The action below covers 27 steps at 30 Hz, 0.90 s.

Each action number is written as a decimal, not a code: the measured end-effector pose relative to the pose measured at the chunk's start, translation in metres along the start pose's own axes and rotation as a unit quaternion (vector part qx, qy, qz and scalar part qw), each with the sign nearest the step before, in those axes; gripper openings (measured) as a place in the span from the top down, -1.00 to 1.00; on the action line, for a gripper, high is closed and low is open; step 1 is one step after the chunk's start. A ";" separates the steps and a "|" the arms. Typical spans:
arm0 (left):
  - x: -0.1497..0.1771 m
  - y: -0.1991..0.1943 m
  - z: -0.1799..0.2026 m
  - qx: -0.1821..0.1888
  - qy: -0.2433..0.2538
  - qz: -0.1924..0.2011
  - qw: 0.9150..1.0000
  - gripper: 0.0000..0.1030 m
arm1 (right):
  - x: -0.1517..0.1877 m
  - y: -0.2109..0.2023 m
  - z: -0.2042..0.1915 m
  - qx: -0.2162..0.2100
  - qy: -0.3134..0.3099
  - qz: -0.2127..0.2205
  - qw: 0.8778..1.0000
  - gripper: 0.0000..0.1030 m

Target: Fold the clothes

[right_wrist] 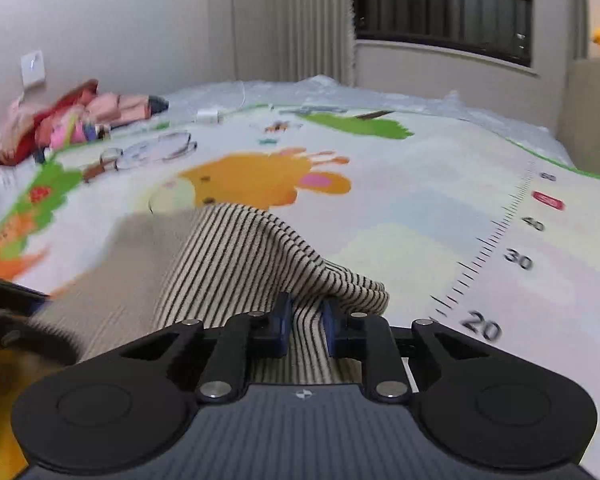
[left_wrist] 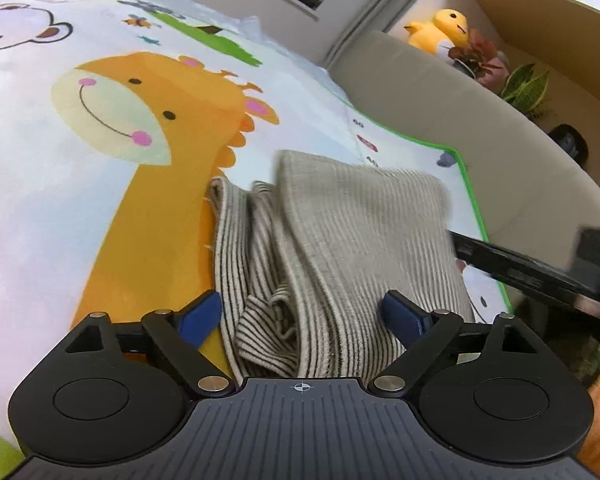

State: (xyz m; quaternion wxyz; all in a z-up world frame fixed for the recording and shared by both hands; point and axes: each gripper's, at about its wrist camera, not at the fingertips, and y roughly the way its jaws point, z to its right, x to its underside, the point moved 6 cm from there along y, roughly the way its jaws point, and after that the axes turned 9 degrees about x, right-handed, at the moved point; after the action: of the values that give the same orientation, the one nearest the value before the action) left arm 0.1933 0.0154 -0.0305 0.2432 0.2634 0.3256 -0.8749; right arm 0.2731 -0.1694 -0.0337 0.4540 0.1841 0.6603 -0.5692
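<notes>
Striped garment [left_wrist: 320, 248] on giraffe playmat [left_wrist: 100, 200]; left gripper [left_wrist: 300, 314] wide, empty; right gripper [right_wrist: 306, 326] pinching fabric.

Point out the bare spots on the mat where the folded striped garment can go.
Bare mat lies between the striped garment and the printed ruler, and past it across the giraffe print. The far left corner is crowded with pink clothes and glasses. The right claw pinches the garment.
</notes>
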 end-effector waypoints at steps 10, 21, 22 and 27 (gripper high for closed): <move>0.044 0.034 0.061 0.045 0.062 -0.051 0.996 -0.69 | -0.001 -0.062 0.040 0.034 0.072 0.030 0.996 -0.07; 0.029 -0.021 0.105 0.040 0.175 -0.002 0.984 -0.84 | 0.083 -0.099 0.045 -0.026 0.251 -0.006 0.968 -0.46; 0.025 -0.023 0.105 0.029 0.180 0.005 0.983 -0.84 | 0.085 -0.097 0.045 -0.028 0.260 -0.003 0.965 -0.46; 0.002 -0.015 0.099 -0.008 0.186 0.018 0.982 -0.84 | 0.098 -0.089 0.043 -0.021 0.288 0.035 0.957 -0.66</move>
State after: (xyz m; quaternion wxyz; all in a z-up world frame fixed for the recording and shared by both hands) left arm 0.1533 -0.0442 0.0388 0.1966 0.4251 0.3676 -0.8034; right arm 0.1708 -0.2613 -0.0585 0.2679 0.3540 0.7679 -0.4617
